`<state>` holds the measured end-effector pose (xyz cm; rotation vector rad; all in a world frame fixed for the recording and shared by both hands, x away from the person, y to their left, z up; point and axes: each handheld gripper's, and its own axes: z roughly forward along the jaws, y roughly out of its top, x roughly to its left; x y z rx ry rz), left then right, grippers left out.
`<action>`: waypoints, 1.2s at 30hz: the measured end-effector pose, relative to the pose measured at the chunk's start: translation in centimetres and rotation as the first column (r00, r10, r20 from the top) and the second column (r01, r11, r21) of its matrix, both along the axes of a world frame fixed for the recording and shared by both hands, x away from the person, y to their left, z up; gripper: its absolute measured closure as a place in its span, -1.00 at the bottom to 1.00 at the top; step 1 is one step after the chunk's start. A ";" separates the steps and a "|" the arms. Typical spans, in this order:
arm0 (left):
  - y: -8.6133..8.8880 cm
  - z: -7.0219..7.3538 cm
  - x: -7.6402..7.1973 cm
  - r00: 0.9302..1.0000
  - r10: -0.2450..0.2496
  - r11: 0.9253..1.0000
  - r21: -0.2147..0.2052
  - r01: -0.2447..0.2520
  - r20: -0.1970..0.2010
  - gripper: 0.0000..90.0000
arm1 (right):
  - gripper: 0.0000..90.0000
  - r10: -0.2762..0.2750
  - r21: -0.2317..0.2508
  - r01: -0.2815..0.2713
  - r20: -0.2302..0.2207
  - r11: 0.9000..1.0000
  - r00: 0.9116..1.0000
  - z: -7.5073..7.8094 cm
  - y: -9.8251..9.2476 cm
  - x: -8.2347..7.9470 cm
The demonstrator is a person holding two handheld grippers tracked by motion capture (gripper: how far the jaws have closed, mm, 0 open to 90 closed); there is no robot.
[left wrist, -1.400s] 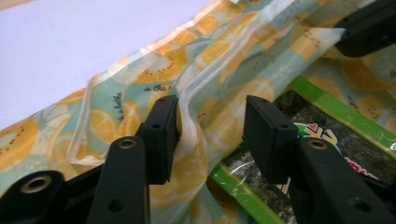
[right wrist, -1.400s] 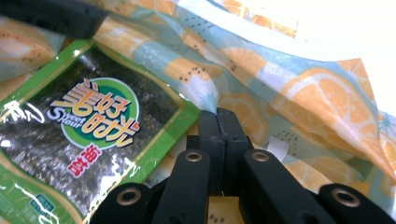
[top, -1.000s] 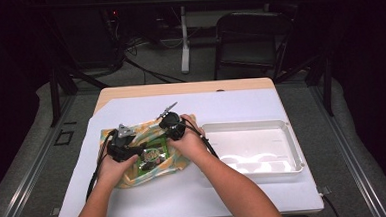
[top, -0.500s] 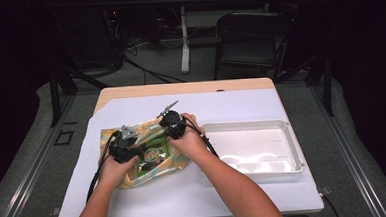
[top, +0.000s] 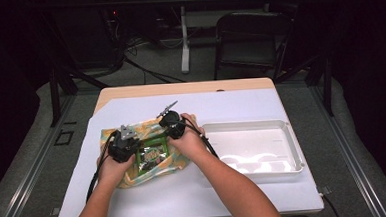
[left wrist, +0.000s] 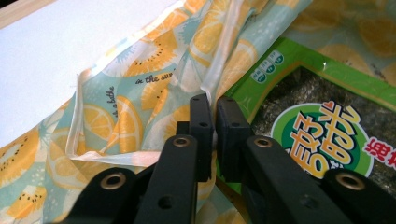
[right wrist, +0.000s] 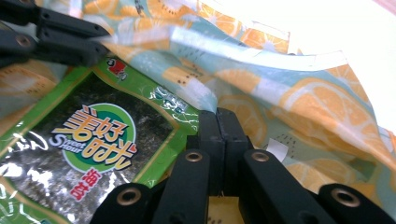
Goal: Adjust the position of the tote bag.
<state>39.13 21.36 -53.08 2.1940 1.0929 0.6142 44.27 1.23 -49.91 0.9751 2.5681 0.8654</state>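
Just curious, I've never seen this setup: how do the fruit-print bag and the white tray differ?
The bag is soft, crumpled and printed with orange slices; the tray is stiff, plain white and flat. The bag holds a green seaweed packet; the tray looks bare. Hand-held grippers pinch the bag, not the tray. Both lie on the white sheet.

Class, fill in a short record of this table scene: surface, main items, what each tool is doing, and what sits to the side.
Surface: white sheet over a wooden table
Bag: plastic bag printed with orange slices
Contents: green seaweed snack packet lying in the bag's mouth
Left tool: jaws just closed, pinching the bag's edge
Right tool: shut on the bag's opposite edge
Side: white plastic tray right of the bag
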 end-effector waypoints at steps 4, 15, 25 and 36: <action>0.6 0.0 0.4 1.000 0.007 0.999 -0.045 -0.007 0.001 0.97 | 1.00 0.000 -0.023 0.000 0.015 1.000 1.000 -0.4 0.4 0.2; 1.8 -0.1 1.8 0.998 0.021 0.993 -0.113 -0.028 -0.058 0.98 | 1.00 -0.026 -0.042 0.027 0.022 0.999 0.999 -1.8 1.6 1.3; 2.7 -1.2 3.4 0.988 0.045 0.977 -0.198 -0.074 -0.145 0.98 | 1.00 -0.041 -0.064 0.039 -0.023 0.997 0.999 -3.1 2.1 2.7; 2.9 -2.0 4.2 0.983 0.065 0.979 -0.180 -0.096 -0.169 0.91 | 1.00 -0.080 -0.047 0.077 -0.069 0.996 0.994 -4.4 1.9 3.9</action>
